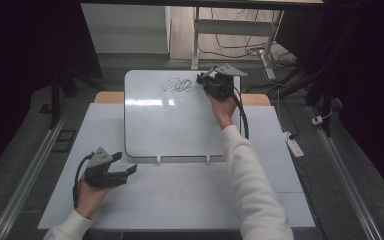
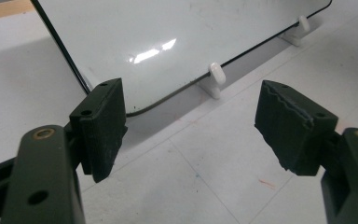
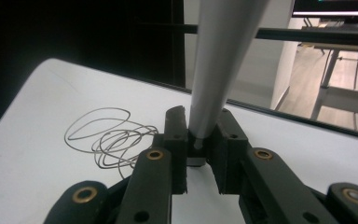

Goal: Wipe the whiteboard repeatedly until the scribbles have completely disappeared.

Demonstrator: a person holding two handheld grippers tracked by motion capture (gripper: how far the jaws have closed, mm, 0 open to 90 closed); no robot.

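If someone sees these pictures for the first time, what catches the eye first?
Probably the looping scribble near the far edge of the whiteboard, in the middle of the table. Beside it, the right claw is shut on a grey marker. The left claw hangs open and empty near the table's front left.

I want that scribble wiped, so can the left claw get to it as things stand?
Probably yes: the left claw is open and empty, and bare whiteboard lies between it and the scribble, though the right claw crowds it.

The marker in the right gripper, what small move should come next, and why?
Probably slide the marker onward across the whiteboard, beside the scribble. The right gripper is shut on it at the loops' edge, with bare board around; the left gripper waits open.
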